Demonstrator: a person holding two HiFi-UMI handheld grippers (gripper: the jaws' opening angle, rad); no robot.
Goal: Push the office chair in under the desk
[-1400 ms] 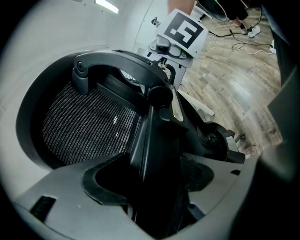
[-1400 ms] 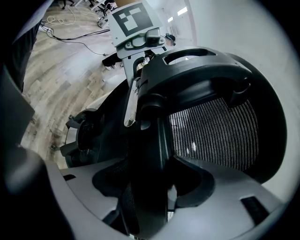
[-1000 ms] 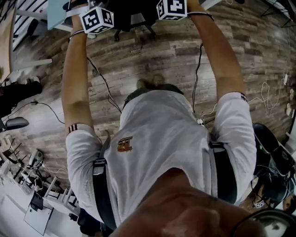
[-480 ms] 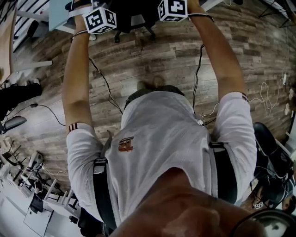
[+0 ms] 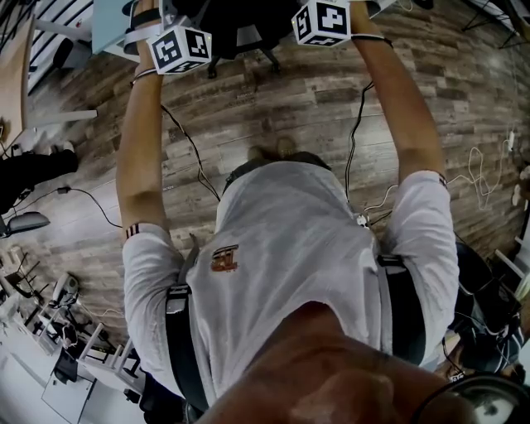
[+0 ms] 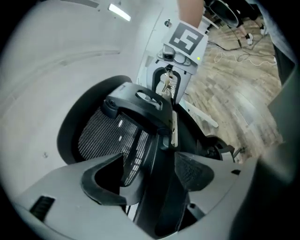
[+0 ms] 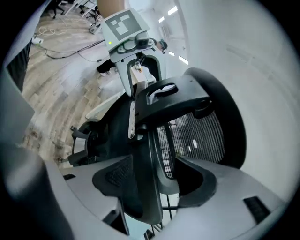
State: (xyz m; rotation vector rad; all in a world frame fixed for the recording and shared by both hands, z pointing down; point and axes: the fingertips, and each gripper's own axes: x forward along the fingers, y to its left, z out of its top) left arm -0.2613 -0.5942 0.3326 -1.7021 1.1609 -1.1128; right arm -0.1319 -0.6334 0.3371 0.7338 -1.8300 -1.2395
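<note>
Left gripper view: the dark plastic spine of the black mesh-backed office chair (image 6: 140, 122) is pinched between the jaws of the left gripper (image 6: 157, 185), with the mesh panel seen just to the left of them. In the right gripper view, the same spine is clamped between the jaws of the right gripper (image 7: 154, 187), and the mesh lies to their right. In each of these views the other gripper is seen higher up on the backrest, beside the curved top bar, its square-marker cube turned toward the camera.

From the head view, both arms of the person in a white short-sleeved shirt (image 5: 281, 248) are stretched straight forward. The two marker cubes are seen near the top edge, with the chair between and beyond them. One leg of its star base is visible on the grey-brown wood-plank floor (image 5: 290, 91). A pale blue-grey desk top (image 5: 108, 21) is seen at the upper left, just beside the chair; how far the seat sits beneath it cannot be told. Thin black cables (image 5: 186, 145) are trailed across the planks.
</note>
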